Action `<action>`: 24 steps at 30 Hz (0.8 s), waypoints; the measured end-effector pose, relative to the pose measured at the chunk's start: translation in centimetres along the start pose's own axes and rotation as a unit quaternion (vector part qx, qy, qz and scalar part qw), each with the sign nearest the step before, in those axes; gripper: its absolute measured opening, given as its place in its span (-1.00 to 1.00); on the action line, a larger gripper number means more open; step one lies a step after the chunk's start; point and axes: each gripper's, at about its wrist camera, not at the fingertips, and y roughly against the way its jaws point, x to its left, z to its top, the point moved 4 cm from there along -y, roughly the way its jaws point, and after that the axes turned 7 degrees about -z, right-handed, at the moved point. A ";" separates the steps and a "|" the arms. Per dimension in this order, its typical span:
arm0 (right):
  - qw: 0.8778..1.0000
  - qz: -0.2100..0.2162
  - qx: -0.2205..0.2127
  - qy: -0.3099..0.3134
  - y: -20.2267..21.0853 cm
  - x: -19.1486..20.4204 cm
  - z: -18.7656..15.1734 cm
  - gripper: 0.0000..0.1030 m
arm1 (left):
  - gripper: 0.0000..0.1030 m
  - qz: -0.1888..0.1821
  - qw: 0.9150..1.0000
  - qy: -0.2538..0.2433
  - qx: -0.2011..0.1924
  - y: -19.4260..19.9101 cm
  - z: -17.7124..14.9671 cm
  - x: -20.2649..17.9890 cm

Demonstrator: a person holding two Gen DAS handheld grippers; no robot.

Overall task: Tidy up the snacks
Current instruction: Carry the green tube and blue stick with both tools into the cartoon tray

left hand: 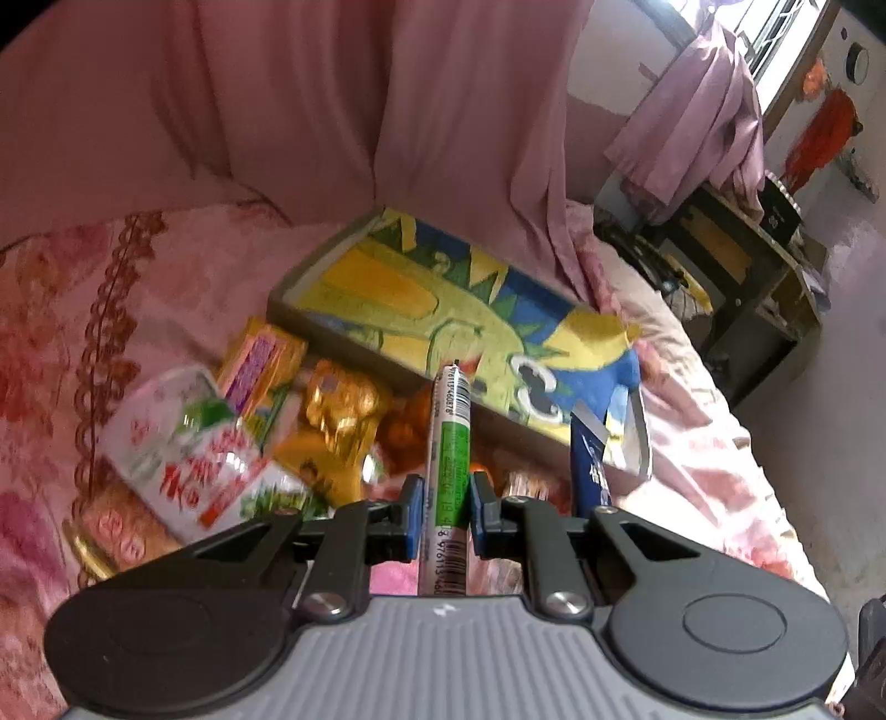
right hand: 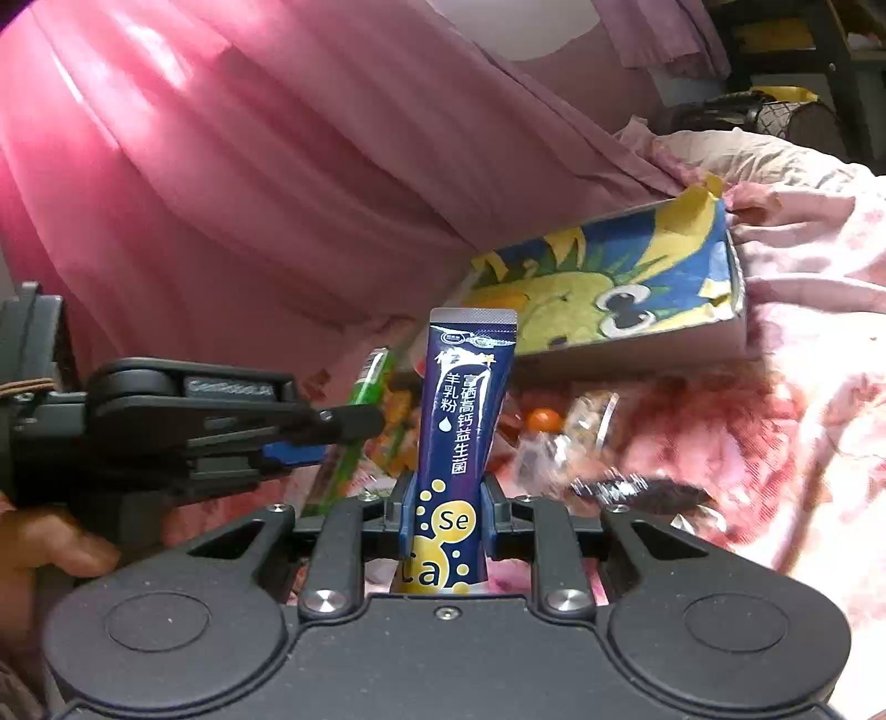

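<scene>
Gripping a green stick (left hand: pixel 451 443) in the left gripper (left hand: pixel 447 498) and a blue sachet (right hand: pixel 459 421) in the right gripper (right hand: pixel 447 515), both are lifted clear of the pile; placing in the box (left hand: pixel 421 299) is judged next.

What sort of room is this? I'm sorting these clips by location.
Most likely a bedroom. The snacks lie on a pink floral bedspread, a pink curtain hangs close behind it, and clothes are draped beside a window.
</scene>
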 end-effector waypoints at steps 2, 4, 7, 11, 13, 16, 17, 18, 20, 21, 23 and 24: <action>1.000 0.004 -0.018 0.005 0.1 0.4 1.1 -0.53 | -0.64 0.000 1.000 0.000 -0.007 -0.1 0.8 -0.2; 0.999 0.006 -0.033 0.006 -0.1 0.4 2.6 -0.53 | -0.64 0.005 1.000 0.000 -0.014 -0.4 1.8 -0.3; 0.998 -0.011 -0.060 0.012 -0.9 -0.1 5.0 -0.53 | -0.64 0.009 1.000 0.002 -0.022 -1.4 3.2 -0.7; 0.995 -0.050 -0.083 0.012 -3.3 -2.2 8.1 -0.53 | -0.64 0.012 1.000 -0.005 -0.026 -3.4 4.9 -1.7; 0.993 -0.066 -0.095 0.008 -4.5 -3.7 9.5 -0.52 | -0.64 0.010 1.000 -0.010 -0.027 -4.8 5.8 -2.5; 0.991 -0.083 -0.108 -0.002 -6.0 -6.0 10.9 -0.52 | -0.64 0.004 0.999 -0.015 -0.032 -7.2 7.2 -3.6; 0.990 -0.088 -0.112 -0.005 -6.5 -6.8 11.3 -0.52 | -0.64 0.003 0.999 -0.016 -0.034 -7.9 7.5 -4.0; 0.989 -0.093 -0.118 -0.007 -7.0 -7.6 11.7 -0.52 | -0.64 0.003 0.999 -0.016 -0.036 -8.8 7.8 -4.3; 0.986 -0.106 -0.132 -0.002 -7.9 -8.8 12.5 -0.52 | -0.64 0.003 0.999 -0.015 -0.040 -10.5 8.5 -4.9; 0.984 -0.111 -0.139 -0.001 -8.5 -9.4 12.9 -0.52 | -0.64 0.002 0.999 -0.015 -0.044 -11.4 8.8 -5.3; 0.982 -0.120 -0.145 -0.006 -9.6 -10.5 13.5 -0.52 | -0.64 0.000 0.999 -0.017 -0.051 -13.1 9.3 -5.8; 0.981 -0.125 -0.147 -0.005 -10.0 -10.9 13.6 -0.52 | -0.64 0.000 0.998 -0.018 -0.053 -13.8 9.5 -5.9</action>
